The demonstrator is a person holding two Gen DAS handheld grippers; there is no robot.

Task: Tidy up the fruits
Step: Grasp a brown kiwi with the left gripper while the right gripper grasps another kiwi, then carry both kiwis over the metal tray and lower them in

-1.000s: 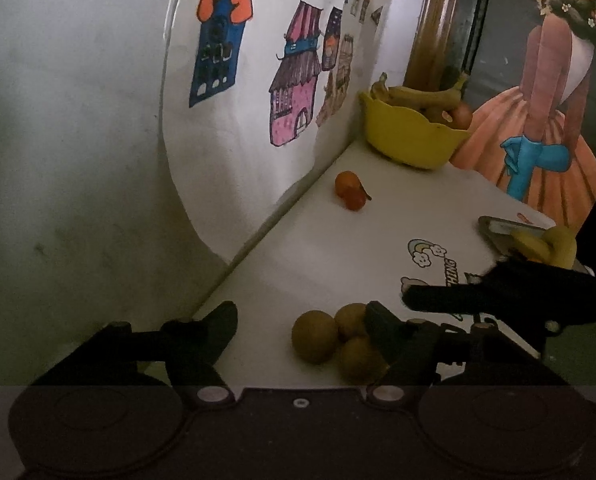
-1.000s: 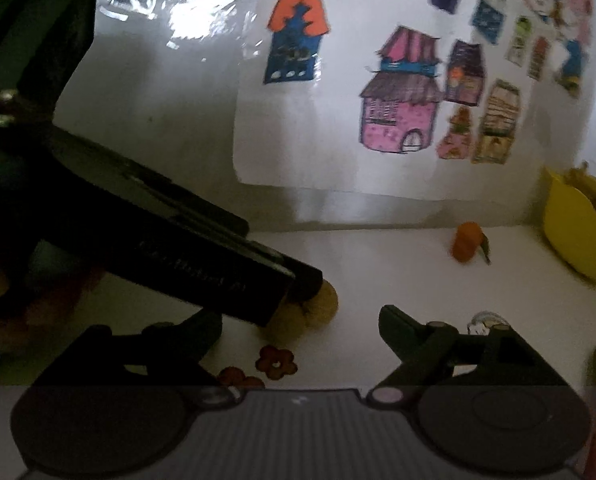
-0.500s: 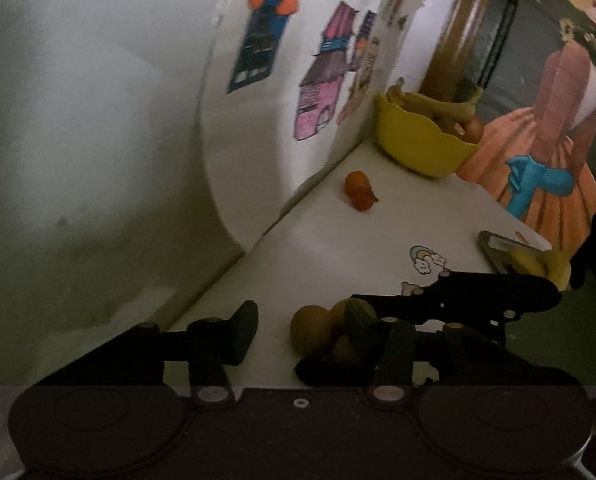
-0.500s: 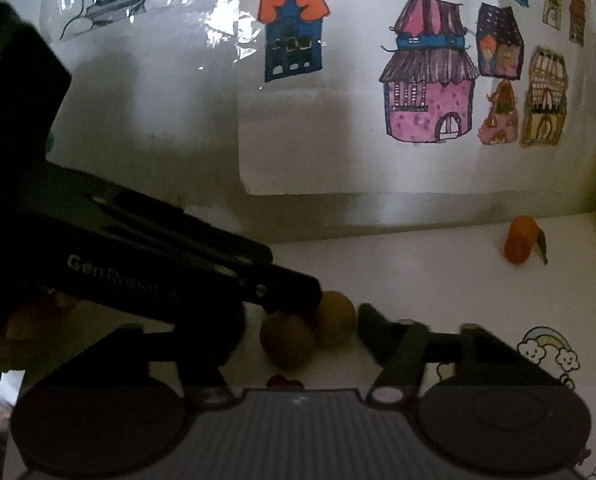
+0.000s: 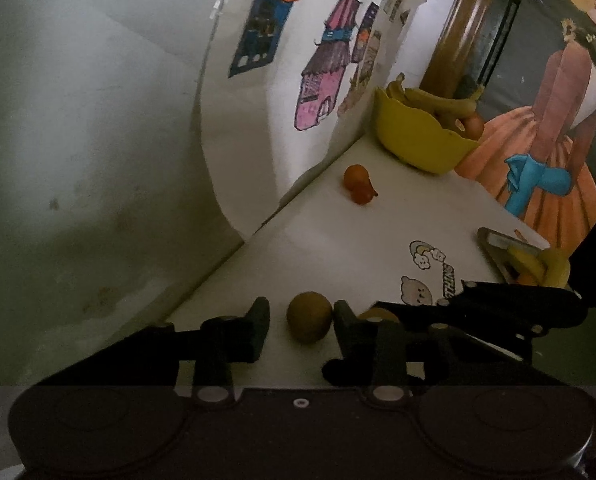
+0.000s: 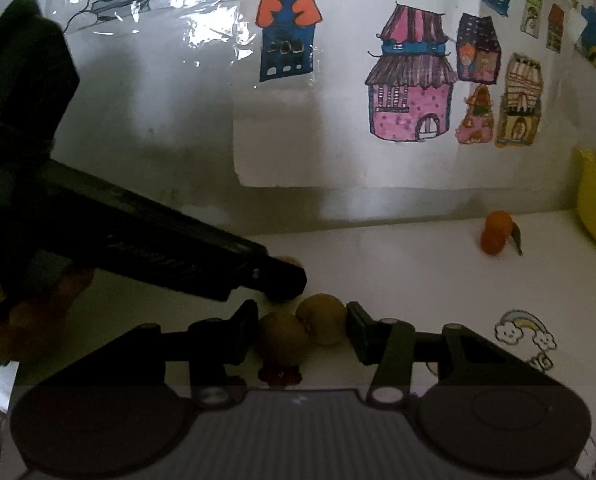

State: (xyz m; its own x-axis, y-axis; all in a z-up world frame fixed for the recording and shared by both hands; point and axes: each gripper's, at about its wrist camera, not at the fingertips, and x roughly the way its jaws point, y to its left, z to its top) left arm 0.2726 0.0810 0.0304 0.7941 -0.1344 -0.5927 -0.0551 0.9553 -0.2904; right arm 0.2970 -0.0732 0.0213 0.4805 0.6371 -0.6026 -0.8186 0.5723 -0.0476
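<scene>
Brown round fruits lie together on the white table. In the left wrist view my left gripper (image 5: 300,326) is open with one brown fruit (image 5: 309,322) between its fingers; a second fruit (image 5: 374,314) peeks out behind the right finger. In the right wrist view my right gripper (image 6: 302,330) is open around two brown fruits (image 6: 281,338) (image 6: 322,324); a third is mostly hidden under the left gripper's tip (image 6: 285,280). The right gripper also shows in the left wrist view (image 5: 478,312). Two small orange fruits (image 5: 358,188) (image 6: 496,232) lie farther off, before a yellow bowl (image 5: 418,140) of bananas.
A wall with house drawings (image 6: 410,80) runs along the table's far edge. A grey tray with bananas (image 5: 530,264) sits at the table's right edge. Cartoon stickers (image 5: 426,272) mark the tabletop. A painted figure in an orange dress (image 5: 546,140) stands behind the bowl.
Both grippers have moved in on the brown fruits and narrowed. One fruit now sits between the left fingers and two between the right fingers.
</scene>
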